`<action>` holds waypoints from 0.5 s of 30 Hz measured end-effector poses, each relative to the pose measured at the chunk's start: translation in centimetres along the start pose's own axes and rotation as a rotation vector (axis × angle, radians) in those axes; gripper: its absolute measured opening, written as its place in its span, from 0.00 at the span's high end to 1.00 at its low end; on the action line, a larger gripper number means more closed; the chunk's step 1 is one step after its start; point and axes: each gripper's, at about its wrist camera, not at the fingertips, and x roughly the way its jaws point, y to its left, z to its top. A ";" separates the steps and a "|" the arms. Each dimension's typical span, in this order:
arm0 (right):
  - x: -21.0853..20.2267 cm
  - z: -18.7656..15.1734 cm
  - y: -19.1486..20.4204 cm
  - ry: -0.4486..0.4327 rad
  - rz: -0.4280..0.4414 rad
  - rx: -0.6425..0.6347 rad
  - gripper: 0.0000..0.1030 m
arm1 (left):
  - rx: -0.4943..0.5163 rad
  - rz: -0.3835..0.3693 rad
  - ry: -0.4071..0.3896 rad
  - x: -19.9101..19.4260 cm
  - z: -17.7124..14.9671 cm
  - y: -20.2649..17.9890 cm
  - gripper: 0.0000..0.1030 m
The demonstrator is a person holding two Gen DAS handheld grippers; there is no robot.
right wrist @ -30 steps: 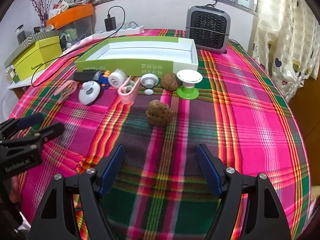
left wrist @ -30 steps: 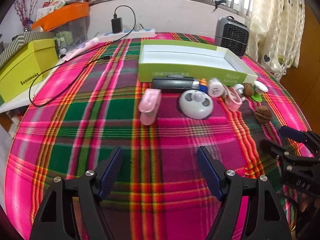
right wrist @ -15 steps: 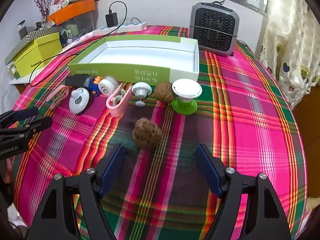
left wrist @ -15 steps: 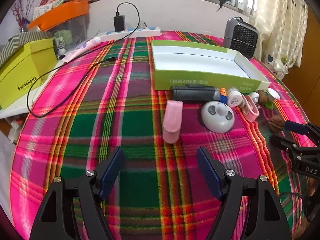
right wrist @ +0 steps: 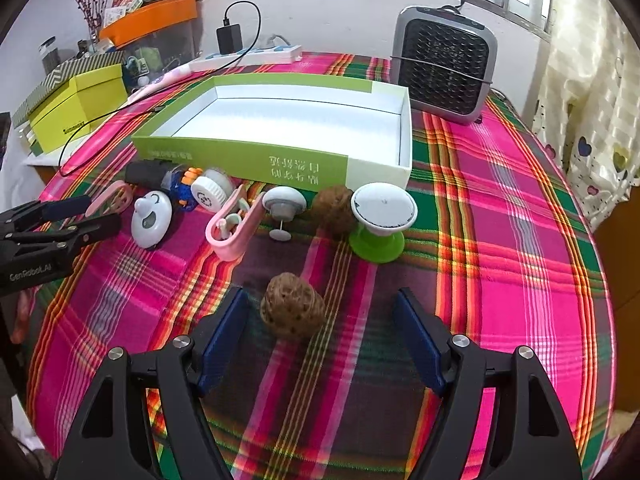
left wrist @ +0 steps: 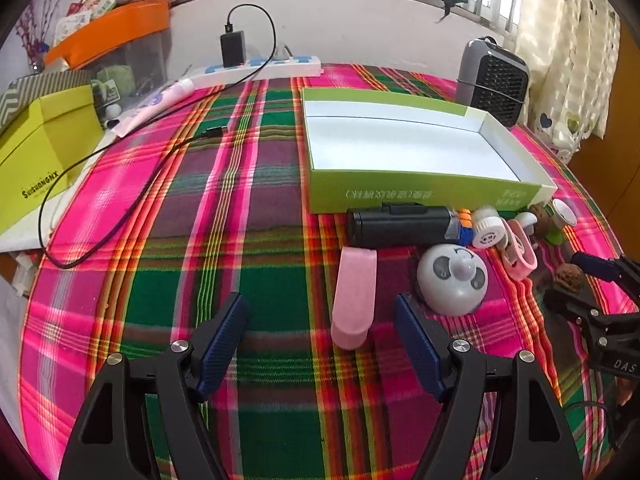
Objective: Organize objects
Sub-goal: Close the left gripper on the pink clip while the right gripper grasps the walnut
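A: What has changed in the last second?

B: Both tongs have closed in on the row of small things. The left tongs (left wrist: 322,326) now stand spread wide with the pink clip (left wrist: 355,294) lying between the pads, untouched. A second ago that clip was well ahead of them.

A: And the other side?

B: The right tongs (right wrist: 320,322), also released and empty, now bracket the near walnut (right wrist: 293,310), which was well ahead before. Neither thing is gripped, so I judge two pickups are about to start; the green tray (right wrist: 240,156) is still bare.

A: What is around them, left to right?

B: From the left wrist: a black charger cable (left wrist: 132,200) across the table, then the black case (left wrist: 398,226) against the tray wall, and the round white toy (left wrist: 452,280) just beside the left tongs' right pad. From the right wrist: the second walnut (right wrist: 334,208) and the green-footed stand (right wrist: 382,220).

A: Any obstruction?

B: The white toy may get nudged. The tray's near wall must be cleared.
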 end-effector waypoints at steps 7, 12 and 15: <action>0.1 0.2 0.0 -0.001 0.003 -0.004 0.27 | 0.009 0.013 -0.003 0.2 0.3 -0.2 0.37; 0.0 0.3 0.0 -0.007 0.005 0.000 0.37 | 0.005 0.005 -0.003 0.1 0.4 -0.3 0.47; 0.0 0.3 -0.2 -0.011 0.000 0.010 0.43 | 0.009 0.004 -0.003 0.2 0.5 -0.5 0.51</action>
